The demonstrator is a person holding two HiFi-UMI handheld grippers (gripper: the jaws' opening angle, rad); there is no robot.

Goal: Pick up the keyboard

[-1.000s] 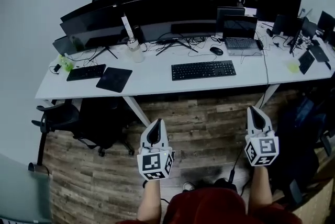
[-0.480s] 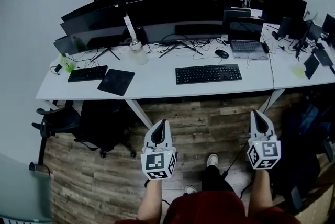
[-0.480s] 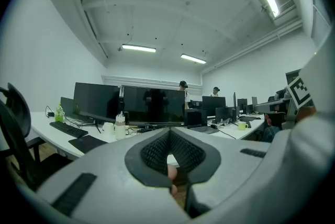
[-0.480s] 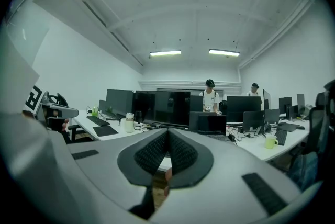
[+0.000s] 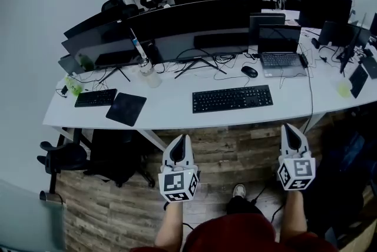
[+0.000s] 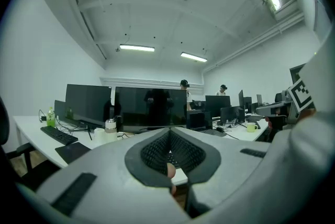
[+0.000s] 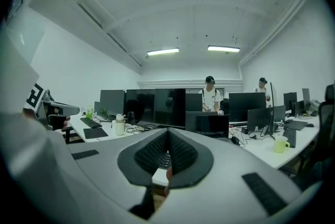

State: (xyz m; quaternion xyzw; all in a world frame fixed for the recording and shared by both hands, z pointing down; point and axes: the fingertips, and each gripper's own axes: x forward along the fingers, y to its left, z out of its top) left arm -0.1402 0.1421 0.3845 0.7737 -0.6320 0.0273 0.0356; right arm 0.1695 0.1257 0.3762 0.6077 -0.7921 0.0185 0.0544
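Note:
A black keyboard [image 5: 232, 98] lies flat on the white desk [image 5: 171, 109], near its front edge and in front of the wide monitors. My left gripper [image 5: 179, 143] is shut and empty, held level over the wooden floor short of the desk, left of the keyboard. My right gripper [image 5: 288, 132] is shut and empty too, short of the desk at the keyboard's right end. In the left gripper view the jaws [image 6: 168, 139] meet with nothing between them, and the same holds in the right gripper view [image 7: 167, 140]. A second, smaller keyboard [image 5: 95, 98] sits at the desk's left end.
On the desk are a dark mouse pad [image 5: 126, 108], a mouse [image 5: 250, 71], a laptop [image 5: 280, 47], a white bottle [image 5: 147, 71], a green cup [image 5: 344, 88] and cables. An office chair [image 5: 88, 153] stands under the left end. Two people stand at the far desks.
Both grippers, and the person, have moved forward toward the desk; the desk and keyboard now sit closer and lower in the head view. Both stay shut.

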